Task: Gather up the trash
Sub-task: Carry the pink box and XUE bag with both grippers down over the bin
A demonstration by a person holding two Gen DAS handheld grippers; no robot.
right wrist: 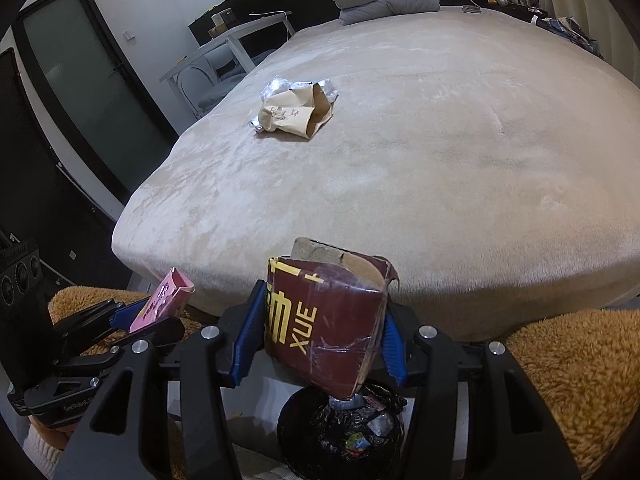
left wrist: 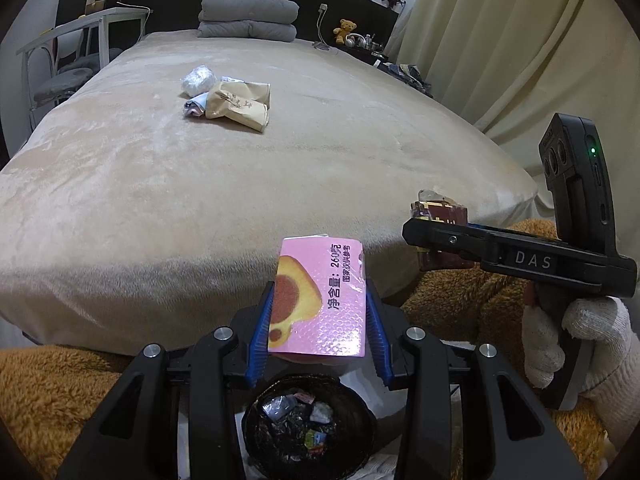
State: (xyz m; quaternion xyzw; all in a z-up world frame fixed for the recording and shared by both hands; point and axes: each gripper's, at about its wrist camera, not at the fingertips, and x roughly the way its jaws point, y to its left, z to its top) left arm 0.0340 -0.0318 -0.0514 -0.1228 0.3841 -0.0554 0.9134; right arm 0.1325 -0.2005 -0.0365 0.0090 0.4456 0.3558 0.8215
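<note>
2 grippers sit in front of me, each clamped on a piece of trash. My left gripper has its blue pads pressed on both sides of a pink snack box, held above the black-lined trash bin that already has wrappers in it. My right gripper is closed on a dark red carton with gold lettering and a torn top, also over the bin. I can see a gloved hand on the right gripper's handle in the left view. Brown fleece lies on either side of the bin.

Beyond that stretches the beige bed. Further up it, well apart from both grippers, lies a small heap: a brown paper bag with what looks like crumpled plastic or foil touching it. At the headboard I see 1 folded grey blanket, and a teddy bear on the shelf to its right.
</note>
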